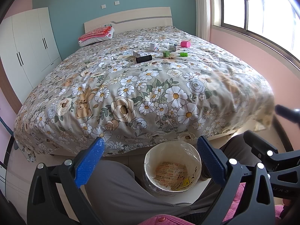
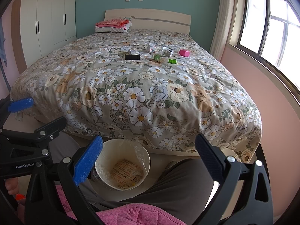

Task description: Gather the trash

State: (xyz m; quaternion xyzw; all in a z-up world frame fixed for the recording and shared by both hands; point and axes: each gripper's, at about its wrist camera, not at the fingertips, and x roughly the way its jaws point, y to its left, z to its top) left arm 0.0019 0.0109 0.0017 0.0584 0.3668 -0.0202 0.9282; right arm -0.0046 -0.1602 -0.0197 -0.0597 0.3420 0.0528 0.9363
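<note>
A cream trash bin with a clear liner stands on the floor at the foot of the bed, between my knees; it also shows in the right wrist view. Trash lies far up the floral bed: a black cylinder, small white boxes, green boxes and a pink cup. My left gripper is open and empty above the bin. My right gripper is open and empty beside it.
The floral bed fills the middle. A white wardrobe stands at left, a window and pink wall at right. Folded pink cloth on a pillow lies by the headboard. My grey trouser legs flank the bin.
</note>
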